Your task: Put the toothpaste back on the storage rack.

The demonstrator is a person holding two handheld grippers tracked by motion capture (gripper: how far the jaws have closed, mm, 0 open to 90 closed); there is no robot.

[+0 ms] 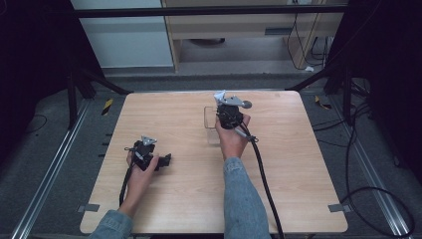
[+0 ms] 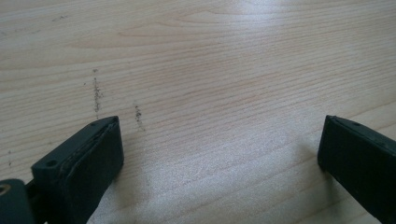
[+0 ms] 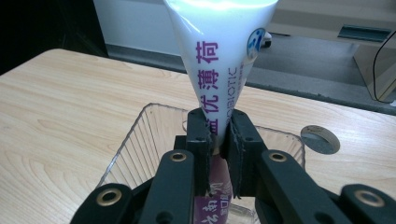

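The wooden table [image 1: 189, 199] carries a clear plastic bin [image 3: 140, 140] near its far middle. Above the bin, the right gripper [image 3: 218, 140] pinches a white toothpaste tube [image 3: 219, 51]. The left gripper [image 2: 219, 154] rests low, jaws spread apart.

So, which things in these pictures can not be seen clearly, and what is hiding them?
- Tube: in the right gripper view its wide end is cut off by the top edge, and the right gripper covers its narrow part, so no cap can be made out.
- Clear container: in the high view the right hand hides most of it.
- Left gripper: in its own view the frame edges crop both open jaws.
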